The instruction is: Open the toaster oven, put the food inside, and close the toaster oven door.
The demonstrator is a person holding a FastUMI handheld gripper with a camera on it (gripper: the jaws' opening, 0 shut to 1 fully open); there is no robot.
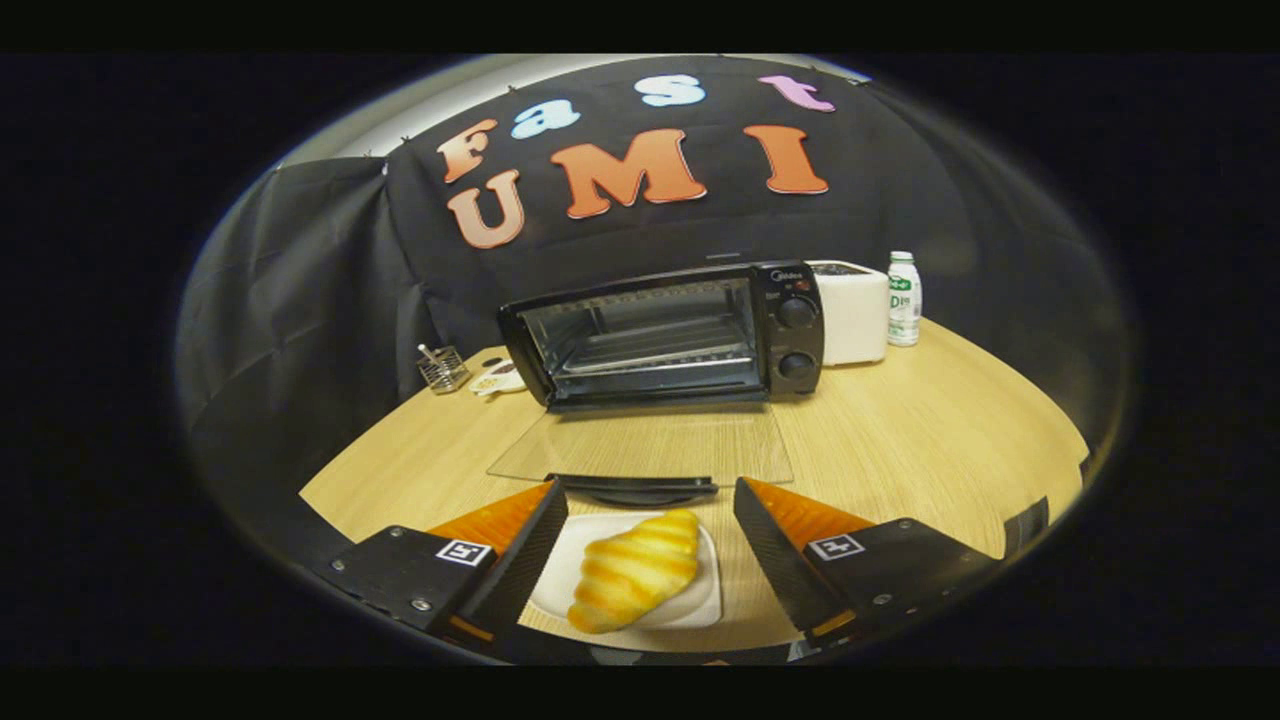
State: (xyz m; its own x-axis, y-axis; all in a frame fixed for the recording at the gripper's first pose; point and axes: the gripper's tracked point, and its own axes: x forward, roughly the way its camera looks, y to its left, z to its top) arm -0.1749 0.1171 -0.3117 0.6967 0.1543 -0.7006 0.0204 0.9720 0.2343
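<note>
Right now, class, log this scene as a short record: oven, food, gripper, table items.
oven: toaster oven at the table's far side, glass door folded down flat, rack inside bare
food: croissant on a white plate, between the fingers
gripper: gripper open, fingers spread either side of the plate, not touching the croissant
table items: bottle and white box right of the oven, wire holder left

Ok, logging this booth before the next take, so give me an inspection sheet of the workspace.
Surface: wooden table, bare around the oven.
Job's things: toaster oven with door folded down flat; croissant on a white plate.
Clutter: white appliance, bottle, wire holder, small dish.
Claw: claw open, fingers either side of the croissant, not touching.
Cables: nothing seen.
Surroundings: black cloth wall.
</note>
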